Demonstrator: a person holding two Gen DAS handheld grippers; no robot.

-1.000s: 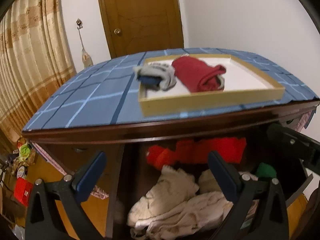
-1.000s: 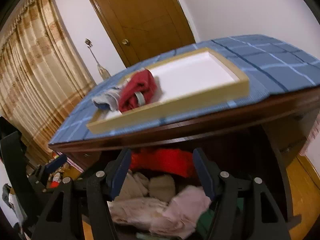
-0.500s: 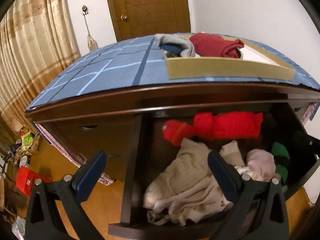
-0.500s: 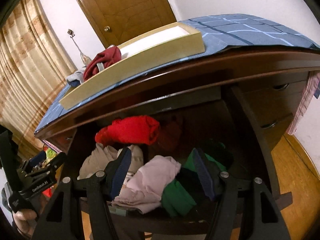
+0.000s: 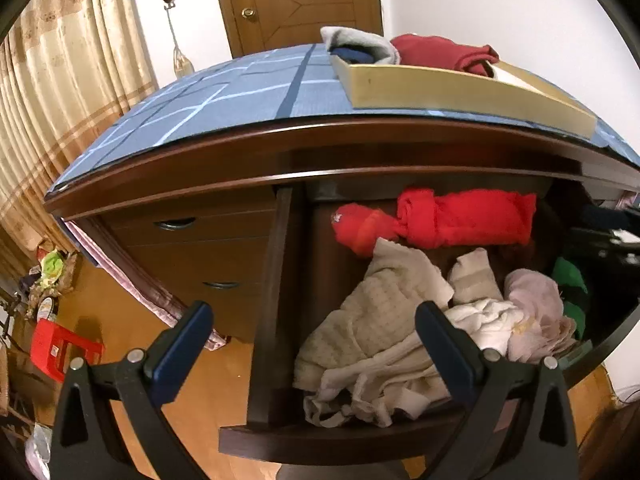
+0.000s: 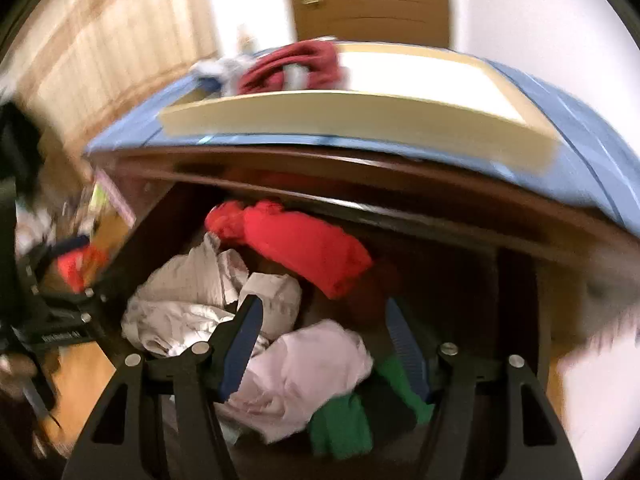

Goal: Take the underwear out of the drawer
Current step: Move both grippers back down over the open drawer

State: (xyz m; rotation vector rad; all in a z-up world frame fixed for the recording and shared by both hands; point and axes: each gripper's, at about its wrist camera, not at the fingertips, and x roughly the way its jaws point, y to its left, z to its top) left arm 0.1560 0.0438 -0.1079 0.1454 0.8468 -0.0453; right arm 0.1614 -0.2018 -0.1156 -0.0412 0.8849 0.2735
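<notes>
Small white lettering on the left gripper [image 6: 60,336] — too blurred to read

Glossy wooden drawer [image 5: 276,280] (soft cloth inside)

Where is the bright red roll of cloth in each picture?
Left wrist view: the red roll lies at the back of the open drawer, right of centre.
Right wrist view: the roll lies near the centre, angled, behind the pale clothes.
Shared landmark: the tray on top.

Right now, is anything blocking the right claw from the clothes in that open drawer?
Nothing visible. The right claw hangs open above the pale pink garment in the open drawer, with only air between them.
</notes>
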